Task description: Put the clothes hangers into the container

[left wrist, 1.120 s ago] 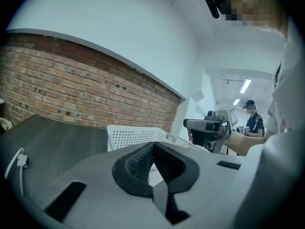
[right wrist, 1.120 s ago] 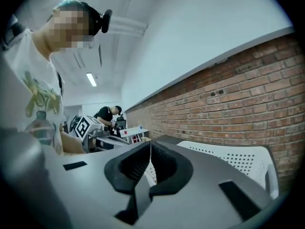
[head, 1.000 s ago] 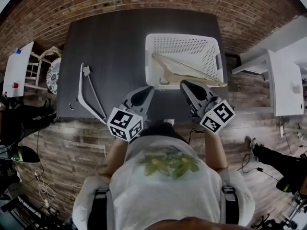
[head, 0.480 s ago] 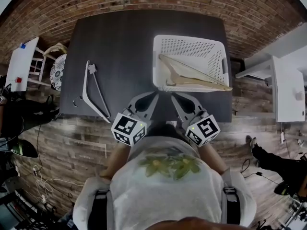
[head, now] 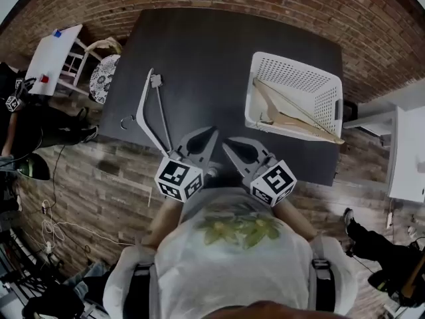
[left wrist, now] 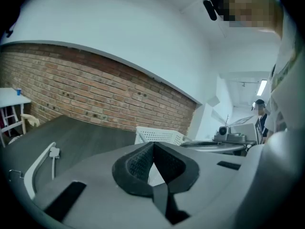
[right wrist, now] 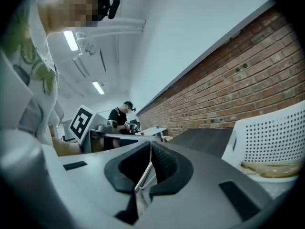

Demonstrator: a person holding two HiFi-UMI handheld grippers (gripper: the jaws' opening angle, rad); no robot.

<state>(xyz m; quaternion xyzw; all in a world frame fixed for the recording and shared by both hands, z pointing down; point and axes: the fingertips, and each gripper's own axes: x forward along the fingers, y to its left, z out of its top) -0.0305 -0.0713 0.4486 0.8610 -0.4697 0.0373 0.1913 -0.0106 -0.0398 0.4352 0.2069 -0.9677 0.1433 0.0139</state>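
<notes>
With 1 wooden hanger (head: 295, 122) already lying in the white perforated basket (head: 295, 78), its far end poking out over the rim, we judge the task to be between loads: the white hanger (head: 147, 126) is on the dark table (head: 199, 65), flat and well apart from the basket, off to its left.

Our left tool (head: 207, 135) and right tool (head: 229, 145) sit side by side at the table's near edge. Each has its jaws pressed together with nothing between them.

The next move, as we read it, calls for swinging a tool left to the white hanger, opening the jaws, closing on one of its arms and carrying it across to the basket.

Compared with 1 second ago, the right tool has drawn back from the basket's near rim, where it was close to the wooden hanger. Both tools have come nearer together, and the white hanger now sits closer to the middle of the head view.
</notes>
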